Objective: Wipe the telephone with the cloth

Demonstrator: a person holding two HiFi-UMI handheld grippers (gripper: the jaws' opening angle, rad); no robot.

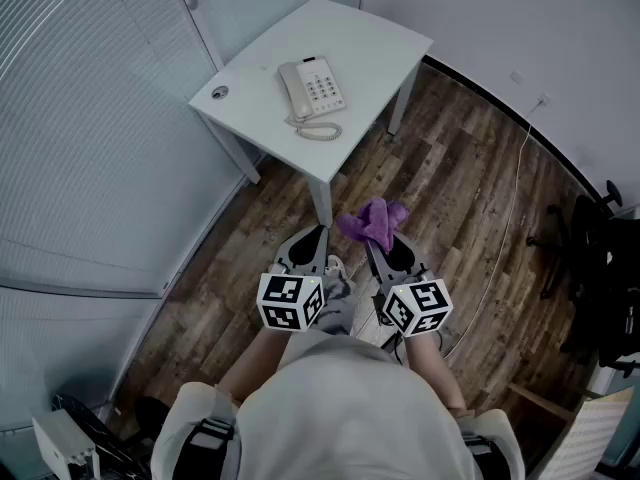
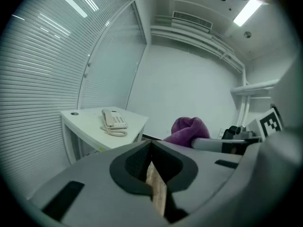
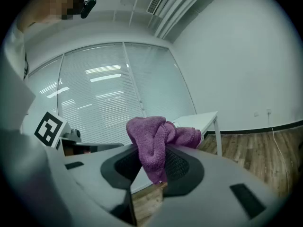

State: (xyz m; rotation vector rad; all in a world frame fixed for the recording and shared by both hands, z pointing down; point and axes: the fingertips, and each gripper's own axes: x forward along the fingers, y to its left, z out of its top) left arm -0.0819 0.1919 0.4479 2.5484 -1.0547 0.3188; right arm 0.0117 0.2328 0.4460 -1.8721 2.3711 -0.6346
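A cream telephone [image 1: 312, 88] with a coiled cord lies on a small white table [image 1: 365, 43] ahead of me; the left gripper view also shows the telephone [image 2: 113, 120] on the table [image 2: 90, 124]. My right gripper [image 1: 378, 236] is shut on a purple cloth [image 1: 374, 221], which bunches above its jaws as the cloth [image 3: 154, 141] in the right gripper view. My left gripper [image 1: 320, 232] is shut with nothing in it, the left gripper [image 2: 151, 148] showing its jaws pressed together. Both grippers are held near my body, well short of the table.
Wood-plank floor [image 1: 450, 198] lies between me and the table. Slatted blinds [image 1: 90, 118] line the left wall. A white cable [image 1: 515, 198] runs across the floor at right, beside a dark office chair [image 1: 600, 268]. A round cable hole [image 1: 218, 92] marks the table's left corner.
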